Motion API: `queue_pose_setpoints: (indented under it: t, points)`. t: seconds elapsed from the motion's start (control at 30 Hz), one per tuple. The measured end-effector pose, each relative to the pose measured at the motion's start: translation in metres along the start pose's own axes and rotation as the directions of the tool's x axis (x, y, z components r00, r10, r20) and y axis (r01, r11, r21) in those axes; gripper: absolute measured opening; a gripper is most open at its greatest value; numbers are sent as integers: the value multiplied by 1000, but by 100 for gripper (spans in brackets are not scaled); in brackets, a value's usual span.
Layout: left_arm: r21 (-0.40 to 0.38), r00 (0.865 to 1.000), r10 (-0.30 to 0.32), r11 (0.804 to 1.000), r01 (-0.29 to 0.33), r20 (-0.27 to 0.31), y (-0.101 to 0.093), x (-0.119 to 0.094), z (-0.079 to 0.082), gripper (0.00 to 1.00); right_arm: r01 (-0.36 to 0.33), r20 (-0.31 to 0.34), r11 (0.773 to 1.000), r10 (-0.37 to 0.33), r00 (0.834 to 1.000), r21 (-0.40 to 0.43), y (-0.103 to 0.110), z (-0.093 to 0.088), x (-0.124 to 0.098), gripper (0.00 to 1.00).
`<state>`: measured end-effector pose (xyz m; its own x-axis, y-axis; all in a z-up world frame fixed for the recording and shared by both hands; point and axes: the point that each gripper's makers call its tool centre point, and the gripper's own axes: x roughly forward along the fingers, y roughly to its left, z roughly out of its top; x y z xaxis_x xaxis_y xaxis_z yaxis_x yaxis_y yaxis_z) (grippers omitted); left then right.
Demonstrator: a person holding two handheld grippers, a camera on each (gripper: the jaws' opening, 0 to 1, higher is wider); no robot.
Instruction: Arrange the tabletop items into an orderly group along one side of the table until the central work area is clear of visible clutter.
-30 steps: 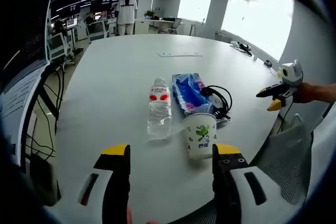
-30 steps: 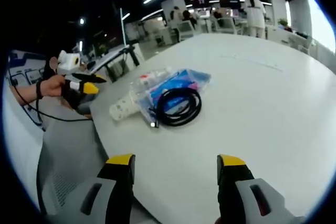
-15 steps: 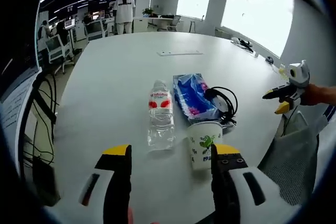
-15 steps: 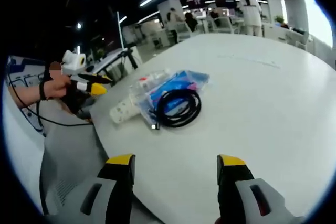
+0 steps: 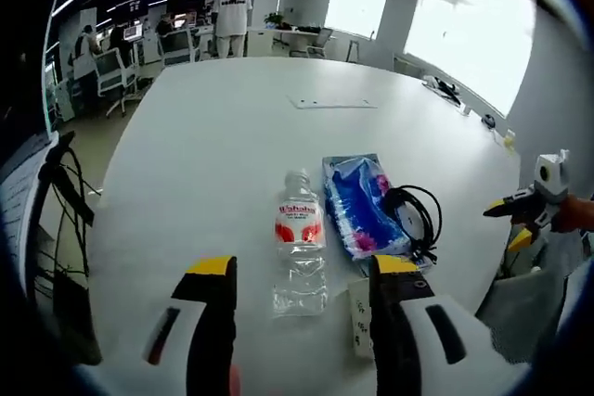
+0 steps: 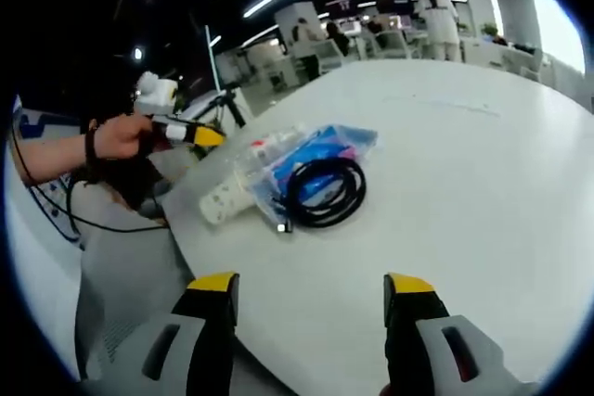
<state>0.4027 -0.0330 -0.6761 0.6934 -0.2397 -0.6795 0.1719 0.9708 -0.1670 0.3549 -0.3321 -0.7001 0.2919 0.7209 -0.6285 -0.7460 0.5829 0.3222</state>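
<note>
A clear water bottle [image 5: 301, 252] with a red label lies on the white table [image 5: 232, 127]. Right of it lie a blue packet [image 5: 360, 206] and a coiled black cable [image 5: 418, 220]. A paper cup [image 5: 358, 314] stands partly behind one finger of my left gripper [image 5: 303, 268], which is open just short of the bottle. My right gripper [image 5: 529, 209] hovers off the table's right edge. In the right gripper view, that gripper [image 6: 311, 283] is open above the table [image 6: 483, 164], short of the cable [image 6: 325, 190], packet [image 6: 316, 157], bottle [image 6: 267, 146] and cup [image 6: 221, 201]. A hand holds the left gripper [image 6: 190, 133] beyond them.
A flat pale strip [image 5: 332, 103] lies far across the table. Grey mesh chairs [image 5: 520, 317] [image 6: 116, 322] sit at the near edge. Black cables [image 5: 60, 192] hang off the left side. Desks, chairs and standing people fill the background.
My left gripper has moved forward toward the bottle and cup, so the cup now sits partly behind one jaw. In the right gripper view the left gripper has come nearer the table. The items lie unmoved.
</note>
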Motion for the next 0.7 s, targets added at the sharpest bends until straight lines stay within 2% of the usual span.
queue_pose_setpoints:
  t: [0.17, 0.33, 0.5, 0.7]
  points:
    - [-21, 1000, 5, 1000, -6, -20, 2, 8, 12, 55, 2, -4, 1000, -2, 1000, 4, -1, -2, -1, 64]
    - [-110, 999, -19, 994, 14, -42, 1, 20, 19, 57, 9, 0, 1000, -9, 1000, 18, -3, -4, -3, 64]
    - [-74, 992, -6, 997, -4, -128, 1, 33, 17, 56, 16, 5, 999, -16, 1000, 36, -7, -6, -5, 64]
    - [-78, 971, -22, 997, 4, -240, 0, 49, 15, 54, 20, 1, 999, -20, 1000, 39, -7, -7, -7, 64]
